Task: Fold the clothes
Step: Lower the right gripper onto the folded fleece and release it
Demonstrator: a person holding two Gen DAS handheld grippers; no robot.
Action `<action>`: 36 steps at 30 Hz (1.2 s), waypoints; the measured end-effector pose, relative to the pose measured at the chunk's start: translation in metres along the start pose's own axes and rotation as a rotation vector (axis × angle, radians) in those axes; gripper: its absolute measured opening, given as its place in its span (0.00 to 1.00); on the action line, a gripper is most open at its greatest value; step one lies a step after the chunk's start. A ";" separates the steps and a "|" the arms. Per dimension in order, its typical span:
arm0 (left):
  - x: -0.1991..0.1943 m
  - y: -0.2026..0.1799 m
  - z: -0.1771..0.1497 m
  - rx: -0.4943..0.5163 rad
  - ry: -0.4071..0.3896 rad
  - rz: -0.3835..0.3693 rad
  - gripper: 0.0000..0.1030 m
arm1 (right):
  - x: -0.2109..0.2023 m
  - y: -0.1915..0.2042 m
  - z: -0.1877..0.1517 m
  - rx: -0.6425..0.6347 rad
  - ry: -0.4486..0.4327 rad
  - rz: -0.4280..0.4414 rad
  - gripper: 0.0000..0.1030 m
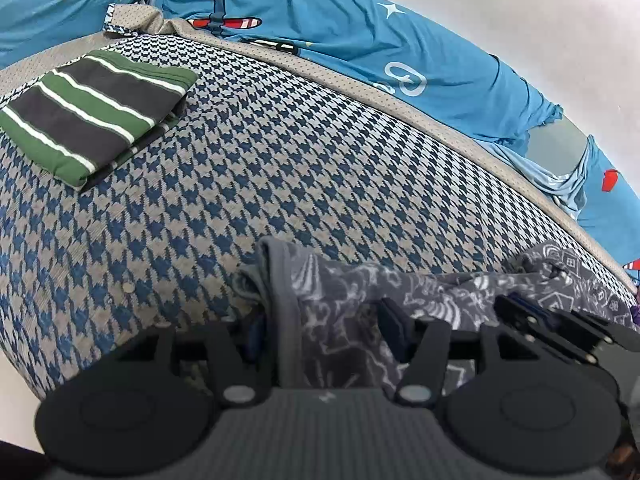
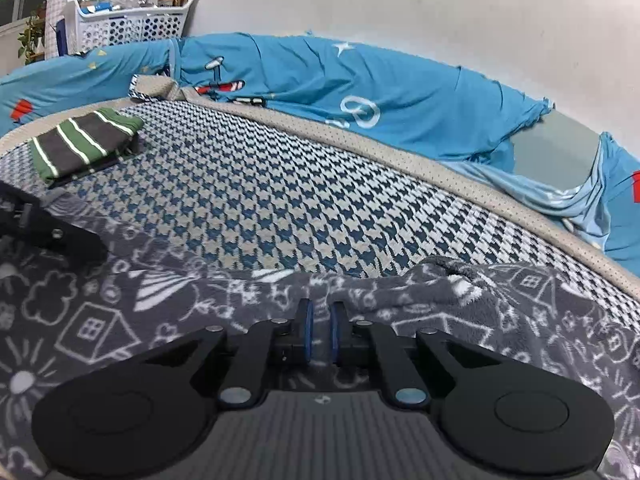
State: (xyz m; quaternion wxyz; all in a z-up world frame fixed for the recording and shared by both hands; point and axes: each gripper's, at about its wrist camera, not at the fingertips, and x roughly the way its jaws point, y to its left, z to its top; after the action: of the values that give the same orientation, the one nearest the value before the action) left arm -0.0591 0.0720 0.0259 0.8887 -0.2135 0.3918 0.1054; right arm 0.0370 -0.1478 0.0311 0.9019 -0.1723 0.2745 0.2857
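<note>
A grey garment printed with white doodles [image 2: 120, 320] lies spread over the near part of a blue-and-beige houndstooth cover [image 2: 280, 200]. My right gripper [image 2: 322, 334] is shut, its blue pads pinching the garment close to its far edge. In the left wrist view the garment [image 1: 344, 308] is bunched, and one hemmed edge runs between the jaws of my left gripper [image 1: 325, 334]. Those jaws stand open and the pads are clear of the cloth. The right gripper [image 1: 516, 308] shows at the right of that view, resting on the same garment.
A folded green, grey and white striped garment [image 1: 92, 112] [image 2: 84, 140] sits on the cover's far left. A crumpled blue printed sheet [image 2: 400, 92] runs along the white wall behind. A white perforated basket [image 2: 132, 20] stands at the far left.
</note>
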 end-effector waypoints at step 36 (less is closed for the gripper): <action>0.013 0.003 0.001 -0.002 -0.008 0.081 0.60 | -0.067 -0.018 -0.022 0.083 -0.024 0.045 0.04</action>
State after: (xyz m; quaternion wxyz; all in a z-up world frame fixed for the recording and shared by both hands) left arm -0.0510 0.0756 0.0159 0.8851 -0.1979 0.3965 0.1425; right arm -0.0065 -0.2002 0.0566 0.9048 -0.1253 0.2792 0.2961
